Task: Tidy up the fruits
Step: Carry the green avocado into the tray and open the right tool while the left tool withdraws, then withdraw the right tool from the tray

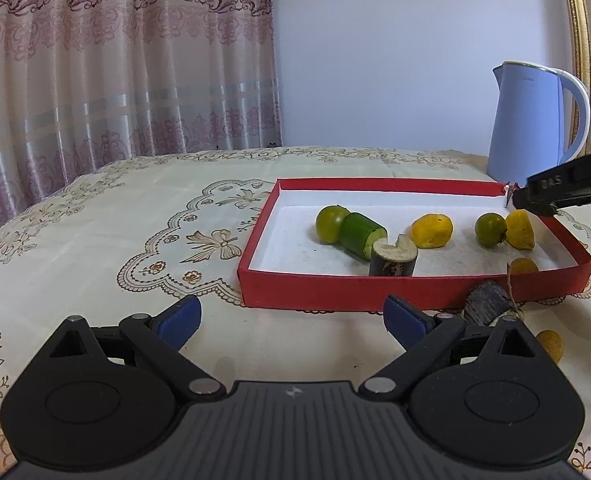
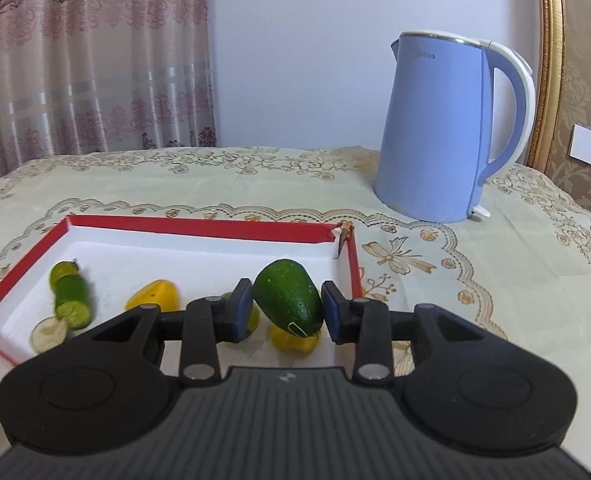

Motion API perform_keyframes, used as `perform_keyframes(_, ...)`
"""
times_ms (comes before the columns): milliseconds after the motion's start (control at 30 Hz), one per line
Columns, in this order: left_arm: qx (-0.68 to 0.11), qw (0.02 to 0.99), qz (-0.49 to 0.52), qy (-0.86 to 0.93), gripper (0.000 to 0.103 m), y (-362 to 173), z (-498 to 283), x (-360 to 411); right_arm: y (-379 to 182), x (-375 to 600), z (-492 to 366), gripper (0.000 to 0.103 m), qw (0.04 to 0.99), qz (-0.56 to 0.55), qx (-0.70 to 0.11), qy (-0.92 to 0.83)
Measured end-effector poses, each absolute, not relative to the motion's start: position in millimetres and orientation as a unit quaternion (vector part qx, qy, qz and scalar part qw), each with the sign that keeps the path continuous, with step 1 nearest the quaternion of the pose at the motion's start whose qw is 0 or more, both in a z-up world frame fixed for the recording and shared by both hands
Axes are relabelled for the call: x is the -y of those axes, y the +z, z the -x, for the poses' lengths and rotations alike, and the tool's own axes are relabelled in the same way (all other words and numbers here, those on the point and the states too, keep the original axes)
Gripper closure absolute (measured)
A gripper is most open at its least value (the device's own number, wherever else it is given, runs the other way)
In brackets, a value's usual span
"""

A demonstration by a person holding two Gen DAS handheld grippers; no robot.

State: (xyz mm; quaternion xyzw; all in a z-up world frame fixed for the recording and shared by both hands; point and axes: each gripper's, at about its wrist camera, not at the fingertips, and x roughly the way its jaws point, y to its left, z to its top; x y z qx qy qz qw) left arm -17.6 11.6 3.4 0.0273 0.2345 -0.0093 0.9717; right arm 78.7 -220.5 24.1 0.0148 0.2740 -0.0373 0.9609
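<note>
Right claw (image 2: 286, 310) grips avocado (image 2: 287, 298) over red tray (image 2: 199, 227) w/ fruit below, ready to drop. Left claw (image 1: 291, 322) open, empty.

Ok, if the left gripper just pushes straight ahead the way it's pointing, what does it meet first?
Most likely the near red wall of the tray: the open left gripper points slightly down over bare tablecloth, with nothing between. Depth is hard to judge.

avocado (image 2: 287, 296) over red tray (image 2: 199, 227)
dark green, tilted, above yellow and green fruit pieces lying inside.
</note>
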Motion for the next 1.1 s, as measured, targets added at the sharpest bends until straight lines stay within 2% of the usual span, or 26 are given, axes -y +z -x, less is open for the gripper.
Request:
perform_keyframes(167,-0.235,0.972,-0.028,-0.010,0.005,3.2,17.9,-11.5,14.8,224.0,-96.5,0.068,0.955,-0.025,-0.293,-0.049)
perform_keyframes(267,-0.235,0.972,-0.028,-0.011,0.004,3.1,17.9,-11.4,12.6,224.3,-98.9,0.063,0.954,-0.027,-0.294,-0.052)
perform_keyframes(400,-0.235,0.971,-0.030,-0.013,0.004,3.1,17.3,-9.8,13.5,223.4,-97.8,0.042,0.956,-0.020,-0.290,-0.052)
perform_keyframes(533,-0.232,0.972,-0.030,-0.019,0.004,3.5,18.6,-9.5,18.2,223.1,-92.7,0.032,0.958,-0.021,-0.281,-0.054)
perform_keyframes(600,-0.229,0.973,-0.027,-0.027,0.004,3.6,19.6,-10.2,21.4,222.8,-84.9,0.010,0.961,-0.025,-0.271,-0.056)
perform_keyframes(667,-0.225,0.973,-0.025,-0.037,0.002,3.9,21.2,-10.6,25.3,222.6,-71.7,0.000,0.964,-0.024,-0.258,-0.064)
perform_keyframes(900,-0.225,0.973,-0.025,-0.046,0.000,3.8,21.1,-7.6,26.4,223.9,-16.6,0.000,0.959,-0.025,-0.274,-0.068)
perform_keyframes(1100,-0.227,0.973,-0.035,-0.028,0.000,4.0,20.2,-5.6,16.6,223.8,40.1,0.000,0.970,-0.034,-0.240,-0.020)
